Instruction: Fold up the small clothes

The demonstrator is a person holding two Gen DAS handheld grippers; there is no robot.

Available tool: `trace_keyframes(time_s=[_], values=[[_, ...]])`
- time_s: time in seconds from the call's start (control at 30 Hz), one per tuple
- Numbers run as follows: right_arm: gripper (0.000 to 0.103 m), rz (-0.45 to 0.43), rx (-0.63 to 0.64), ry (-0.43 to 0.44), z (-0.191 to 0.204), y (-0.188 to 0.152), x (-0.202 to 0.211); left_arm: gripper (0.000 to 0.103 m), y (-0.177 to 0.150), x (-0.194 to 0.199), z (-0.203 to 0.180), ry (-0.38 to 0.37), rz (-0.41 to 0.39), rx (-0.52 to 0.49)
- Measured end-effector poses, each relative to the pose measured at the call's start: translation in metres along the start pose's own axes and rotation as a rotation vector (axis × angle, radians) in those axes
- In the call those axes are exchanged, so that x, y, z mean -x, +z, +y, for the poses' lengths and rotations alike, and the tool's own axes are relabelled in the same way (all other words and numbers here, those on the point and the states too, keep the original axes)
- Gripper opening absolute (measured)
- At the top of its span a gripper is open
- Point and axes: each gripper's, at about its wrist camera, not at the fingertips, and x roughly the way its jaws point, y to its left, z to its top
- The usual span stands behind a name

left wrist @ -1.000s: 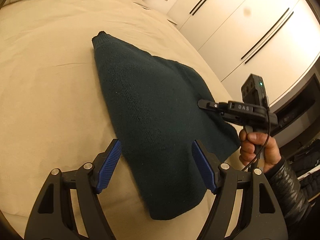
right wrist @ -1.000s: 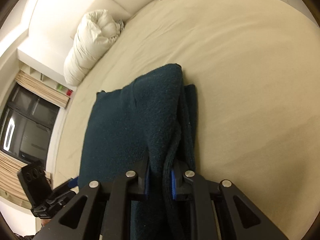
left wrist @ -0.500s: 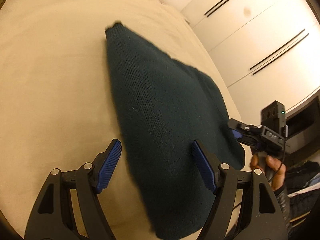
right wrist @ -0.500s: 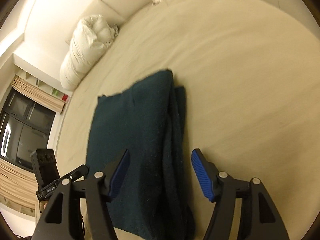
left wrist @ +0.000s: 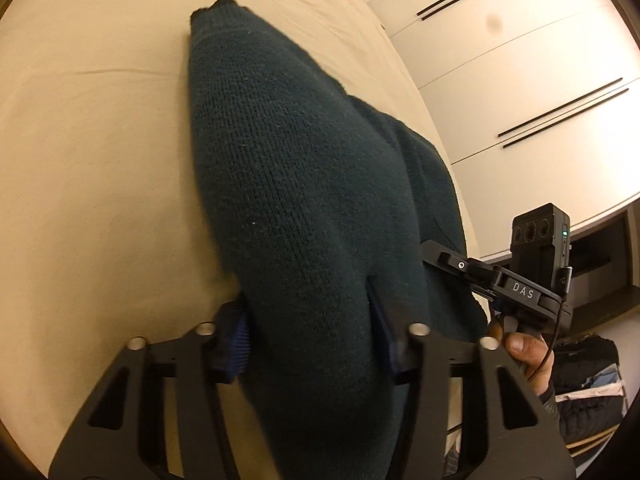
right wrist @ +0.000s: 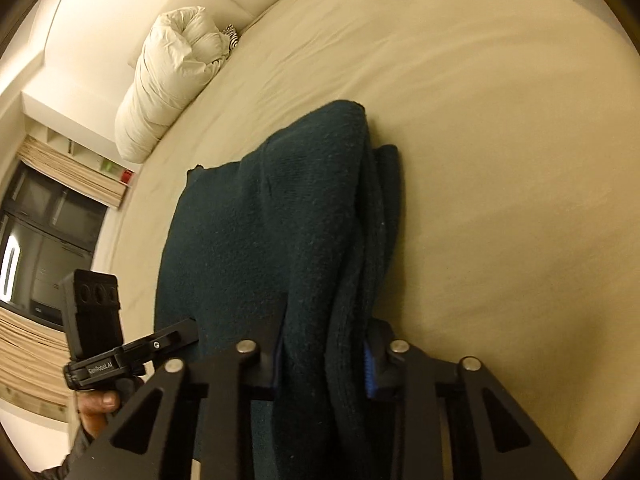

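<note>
A dark teal knitted sweater [left wrist: 288, 168] lies folded lengthwise on the beige bed [left wrist: 92, 152]. My left gripper [left wrist: 308, 332] is closing on the sweater's near end, and the fabric bulges up between its blue pads [left wrist: 234, 338]. In the right wrist view the same sweater [right wrist: 280, 220] has its folded layers stacked along its right side. My right gripper [right wrist: 324, 360] is closing on that layered edge, with knit filling the gap between its pads [right wrist: 370, 368]. Both pairs of pads press into the cloth. A hand [left wrist: 520, 344] holds the right gripper's handle.
A rolled white duvet [right wrist: 172, 80] lies at the bed's far left edge by a dark window [right wrist: 44, 240]. White wardrobe doors [left wrist: 520, 80] stand beyond the bed on the right. Bare beige sheet [right wrist: 500, 160] stretches right of the sweater.
The left gripper moved down onto the sweater's near end and narrowed around it. The right gripper let go of the folded edge, opened wide, then narrowed around it again.
</note>
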Motion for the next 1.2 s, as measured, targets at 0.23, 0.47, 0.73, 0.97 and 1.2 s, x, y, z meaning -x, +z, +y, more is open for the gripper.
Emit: trace_keyframes(time_s=[0.23,0.47,0.73,0.97,1.2], values=[[0.025,-0.061,0.121,-0.041,0.068,-0.010,0.025,0.039,-0.014,0.059,-0.022,0.009,-0.074,-0.069],[0.025,-0.103,0.225,0.079,0.154,-0.047,0.061,0.039,-0.061,0.179,-0.027,0.053,-0.164,-0.164],[0.025,-0.023,0.236,0.209,0.196,-0.138,0.036,0.040,-0.148,0.234,0.021,0.129,-0.172,-0.126],[0.025,0.060,0.173,0.192,0.181,-0.174,-0.028,0.041,-0.181,0.206,0.089,0.173,-0.122,-0.006],[0.036,0.052,0.007,0.257,0.132,-0.184,-0.051,0.055,-0.182,0.195,0.108,0.122,-0.160,0.026]])
